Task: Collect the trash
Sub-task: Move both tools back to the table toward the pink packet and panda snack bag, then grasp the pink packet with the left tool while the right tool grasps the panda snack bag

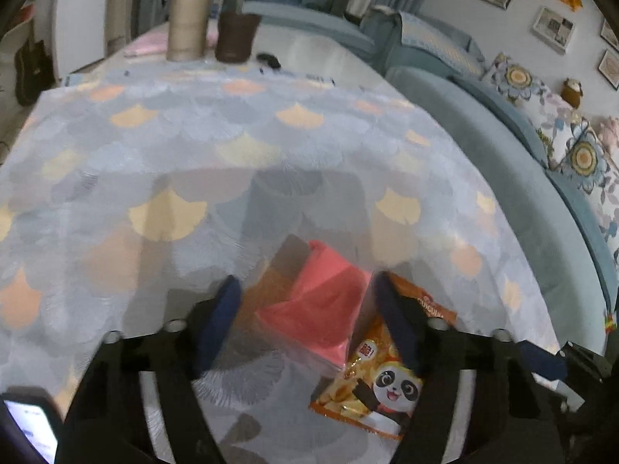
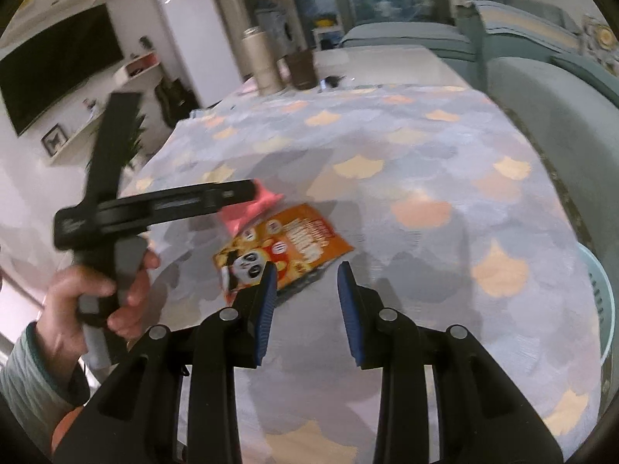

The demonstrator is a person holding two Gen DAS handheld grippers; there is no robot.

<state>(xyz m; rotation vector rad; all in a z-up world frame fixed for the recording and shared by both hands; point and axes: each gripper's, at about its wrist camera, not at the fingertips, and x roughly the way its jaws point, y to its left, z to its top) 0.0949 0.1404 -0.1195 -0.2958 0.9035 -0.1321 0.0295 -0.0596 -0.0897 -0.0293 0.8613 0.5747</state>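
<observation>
A pink wrapper [image 1: 323, 297] lies on the patterned tablecloth [image 1: 193, 154], and an orange panda snack bag [image 1: 381, 371] lies beside it and partly under its edge. My left gripper [image 1: 307, 290] is open, its jaws on either side of the pink wrapper. In the right wrist view the left gripper [image 2: 247, 189] reaches over the pink wrapper [image 2: 253, 207]. The snack bag [image 2: 286, 245] lies just ahead of my right gripper [image 2: 307, 270], which is open and empty above the cloth.
A tall beige bottle [image 1: 191, 11] and a dark cup [image 1: 236, 34] stand at the table's far end. A blue sofa [image 1: 503, 147] runs along the right side. A pale green basket [image 2: 601, 309] sits at the table's right edge. A phone [image 1: 31, 429] shows lower left.
</observation>
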